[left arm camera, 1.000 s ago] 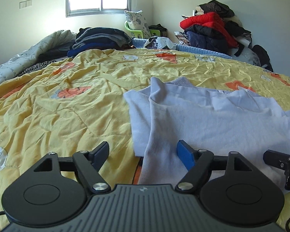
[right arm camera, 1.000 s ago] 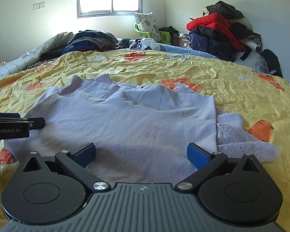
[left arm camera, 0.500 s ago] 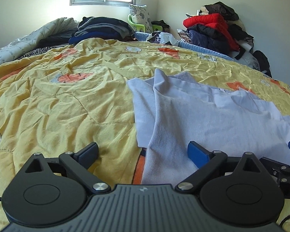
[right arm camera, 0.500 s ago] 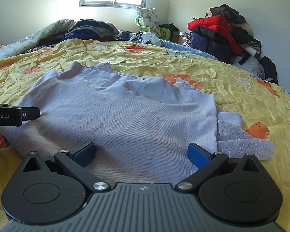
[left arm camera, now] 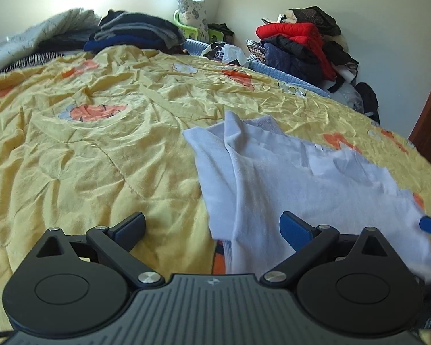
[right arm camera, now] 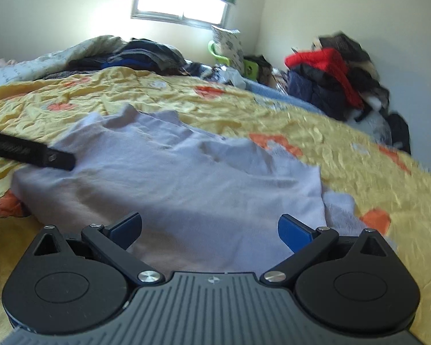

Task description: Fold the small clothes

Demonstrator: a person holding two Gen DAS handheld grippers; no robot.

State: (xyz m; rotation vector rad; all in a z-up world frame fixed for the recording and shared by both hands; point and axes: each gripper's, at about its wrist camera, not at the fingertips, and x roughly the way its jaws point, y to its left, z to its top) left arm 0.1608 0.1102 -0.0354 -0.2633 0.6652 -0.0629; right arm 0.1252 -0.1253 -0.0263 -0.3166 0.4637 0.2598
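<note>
A pale lavender top (right arm camera: 169, 184) is seen lying partly folded on a bed's yellow quilt (left arm camera: 80, 155), with the left tool (left arm camera: 212, 225), its jaws just opened wide, poised over the garment's left edge and the right tool (right arm camera: 209, 228) held wide over its middle, neither gripping anything.

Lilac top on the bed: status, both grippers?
Left gripper open, jaws just widened, nothing between them. Right gripper open over the lilac top. Top lies partly folded on the yellow quilt. Nothing in the way.
</note>
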